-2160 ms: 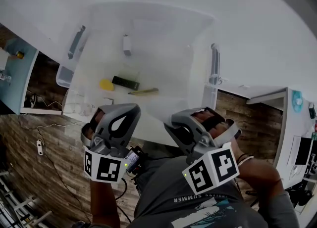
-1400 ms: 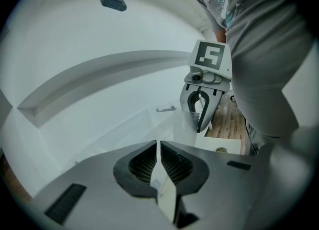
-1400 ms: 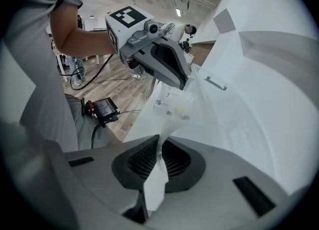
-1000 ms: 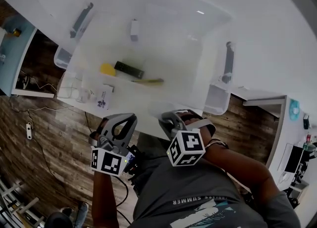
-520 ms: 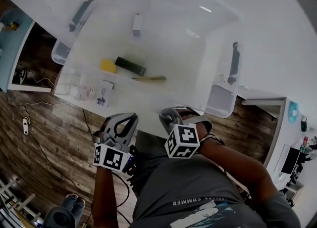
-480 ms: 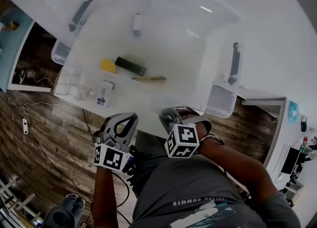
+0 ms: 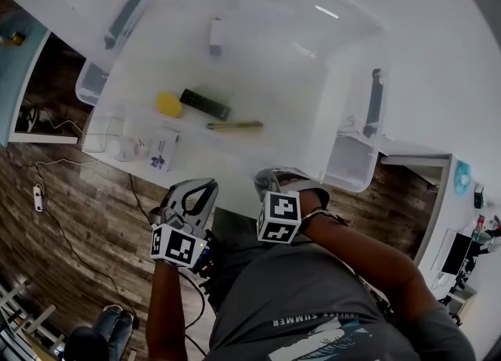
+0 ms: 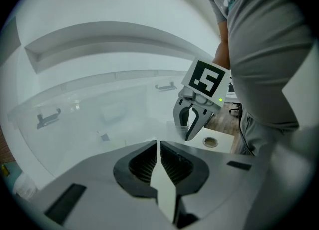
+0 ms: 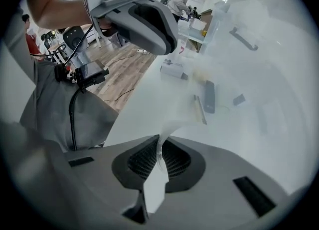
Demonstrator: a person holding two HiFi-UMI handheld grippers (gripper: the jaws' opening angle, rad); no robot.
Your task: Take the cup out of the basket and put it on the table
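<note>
Right tongs (image 9: 159, 146) clamped on the near rim of the basket (image 7: 335, 109). Left tongs (image 8: 158, 146) pressed together, empty, just outside that rim. Clear cup (image 7: 127, 148) in basket's near-left corner. Basket sits on desk (image 7: 438, 54).

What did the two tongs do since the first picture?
The left tongs and the right tongs both sank, away from the head camera, to the near edge of the table. Nothing was grabbed or let go. Both stayed shut, and the clear bin stayed put.
</note>
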